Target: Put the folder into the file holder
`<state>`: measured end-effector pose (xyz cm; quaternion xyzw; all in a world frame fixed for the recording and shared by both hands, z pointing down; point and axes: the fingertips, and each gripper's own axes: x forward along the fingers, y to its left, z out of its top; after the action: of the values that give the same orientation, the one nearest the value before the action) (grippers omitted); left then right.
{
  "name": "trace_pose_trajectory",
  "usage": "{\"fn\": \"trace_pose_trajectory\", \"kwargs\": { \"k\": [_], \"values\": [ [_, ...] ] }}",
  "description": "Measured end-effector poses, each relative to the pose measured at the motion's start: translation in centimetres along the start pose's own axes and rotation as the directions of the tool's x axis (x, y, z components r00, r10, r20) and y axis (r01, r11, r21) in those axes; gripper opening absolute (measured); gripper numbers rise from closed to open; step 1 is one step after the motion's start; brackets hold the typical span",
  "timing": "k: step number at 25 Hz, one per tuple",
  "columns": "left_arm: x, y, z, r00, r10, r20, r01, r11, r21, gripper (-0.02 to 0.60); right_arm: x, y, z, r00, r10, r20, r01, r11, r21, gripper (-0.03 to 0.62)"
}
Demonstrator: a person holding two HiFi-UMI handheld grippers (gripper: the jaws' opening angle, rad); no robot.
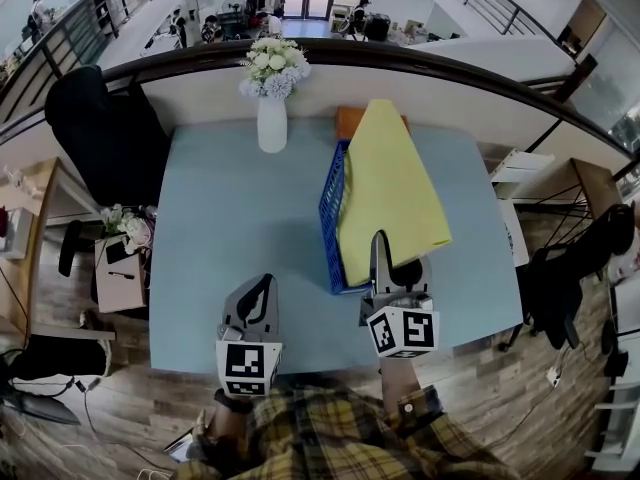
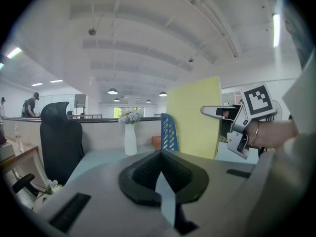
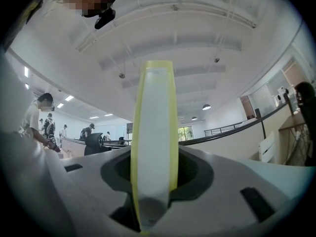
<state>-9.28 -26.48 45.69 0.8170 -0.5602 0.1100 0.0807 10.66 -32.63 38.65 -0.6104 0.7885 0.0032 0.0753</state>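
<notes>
A yellow folder (image 1: 390,183) stands tilted over the right side of the light blue table (image 1: 240,228), leaning above a blue slotted file holder (image 1: 334,203). My right gripper (image 1: 383,253) is shut on the folder's near edge. In the right gripper view the folder (image 3: 154,132) rises edge-on between the jaws of the right gripper (image 3: 155,157). My left gripper (image 1: 260,286) hovers near the table's front edge, shut and empty. The left gripper view shows the closed left gripper (image 2: 160,154), the file holder (image 2: 169,131), the folder (image 2: 195,116) and the right gripper (image 2: 217,111).
A white vase of flowers (image 1: 272,103) stands at the table's back centre. An orange object (image 1: 350,120) sits behind the file holder. A black office chair (image 1: 100,128) and a small side table (image 1: 122,268) are to the left. A curved partition borders the far edge.
</notes>
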Motion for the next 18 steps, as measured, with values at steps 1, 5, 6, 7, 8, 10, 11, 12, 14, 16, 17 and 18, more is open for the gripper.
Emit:
{"fn": "trace_pose_trajectory", "kwargs": {
  "k": [1,5,6,7,8,10,11,12,14,16,17,18],
  "values": [
    [-0.1,0.1,-0.1,1.000,0.003,-0.001,-0.003,1.000,0.000,-0.005,0.0,0.0,-0.2,1.000,0.001,-0.006,-0.001,1.000,-0.002,0.158],
    [-0.3,0.1,-0.1,1.000,0.008,0.000,-0.008,1.000,-0.004,-0.005,0.3,0.2,-1.0,0.999,0.008,-0.031,-0.008,1.000,-0.007,0.159],
    [-0.3,0.2,-0.2,1.000,0.009,0.000,-0.009,1.000,-0.004,-0.005,0.3,0.3,-1.2,0.999,0.010,-0.038,-0.010,1.000,-0.009,0.160],
    [-0.4,0.2,-0.2,1.000,0.010,0.000,-0.010,1.000,-0.004,-0.005,0.3,0.3,-1.4,0.999,0.012,-0.044,-0.013,1.000,-0.012,0.161],
    [-0.4,0.2,-0.2,1.000,0.011,0.000,-0.011,1.000,-0.005,-0.005,0.3,0.4,-1.6,0.999,0.014,-0.050,-0.015,1.000,-0.015,0.161],
    [-0.6,0.3,-0.3,1.000,0.014,-0.001,-0.014,1.000,-0.006,-0.005,0.3,0.5,-2.1,0.998,0.016,-0.059,-0.018,1.000,-0.023,0.163],
    [-0.6,0.4,-0.3,1.000,0.016,-0.001,-0.016,1.000,-0.006,-0.005,0.3,0.6,-2.3,0.998,0.017,-0.064,-0.019,0.999,-0.026,0.163],
    [-0.7,0.5,-0.3,1.000,0.017,-0.001,-0.017,1.000,-0.007,-0.005,0.3,0.7,-2.5,0.998,0.017,-0.069,-0.019,0.999,-0.029,0.163],
    [-0.8,0.5,-0.3,1.000,0.018,-0.003,-0.018,1.000,-0.006,-0.005,0.3,0.7,-3.0,0.997,0.017,-0.079,-0.020,0.999,-0.035,0.164],
    [-0.8,0.4,-0.4,1.000,0.019,-0.003,-0.019,1.000,-0.006,-0.005,0.2,0.8,-3.5,0.996,0.018,-0.090,-0.021,0.999,-0.040,0.164],
    [-0.9,0.4,-0.4,1.000,0.019,-0.003,-0.019,1.000,-0.007,-0.005,0.2,0.8,-3.7,0.995,0.018,-0.096,-0.022,0.999,-0.044,0.164],
    [-0.9,0.5,-0.4,1.000,0.019,-0.003,-0.019,1.000,-0.008,-0.005,0.2,0.8,-3.9,0.995,0.018,-0.103,-0.023,0.999,-0.047,0.164]
  ]
}}
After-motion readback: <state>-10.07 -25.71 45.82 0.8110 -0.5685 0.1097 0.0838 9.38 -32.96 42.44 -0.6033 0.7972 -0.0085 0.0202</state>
